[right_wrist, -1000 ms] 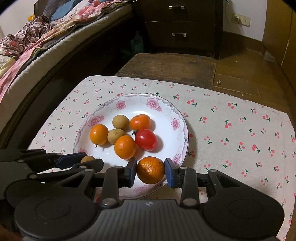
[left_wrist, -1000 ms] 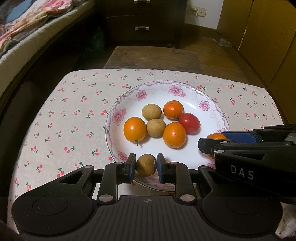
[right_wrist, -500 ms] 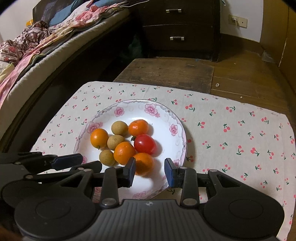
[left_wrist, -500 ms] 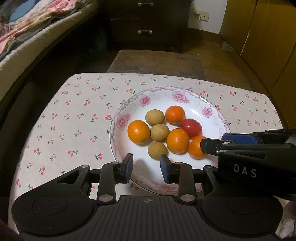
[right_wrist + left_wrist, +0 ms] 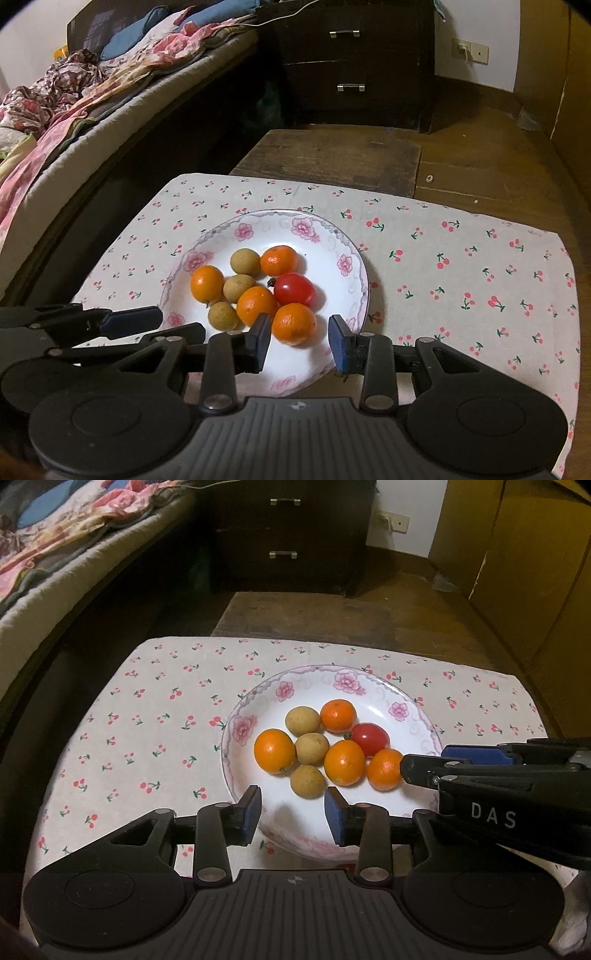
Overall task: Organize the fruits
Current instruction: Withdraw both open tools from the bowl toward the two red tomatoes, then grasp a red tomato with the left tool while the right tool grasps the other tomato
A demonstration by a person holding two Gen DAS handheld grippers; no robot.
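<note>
A white plate with a pink flower rim (image 5: 347, 682) (image 5: 303, 226) sits on the cherry-print cloth. It holds several small oranges, three brown longans and one red tomato (image 5: 370, 738) (image 5: 294, 289). The nearest longan (image 5: 307, 781) (image 5: 223, 315) lies in front of my left gripper (image 5: 293, 814), which is open and empty over the plate's near rim. The nearest orange (image 5: 294, 323) (image 5: 385, 768) lies just ahead of my right gripper (image 5: 301, 343), also open and empty. Each gripper shows at the side of the other's view.
The cherry-print cloth (image 5: 147, 716) (image 5: 461, 266) covers a small table. A bare wooden table (image 5: 332, 158) stands behind it, then a dark drawer chest (image 5: 284, 535). A bed with bedding (image 5: 74, 96) runs along the left. Wooden cabinets (image 5: 535, 554) stand at the right.
Both grippers opened and let go: the left released its longan and the right its orange onto the plate. Both have since drawn back and up from the fruit.
</note>
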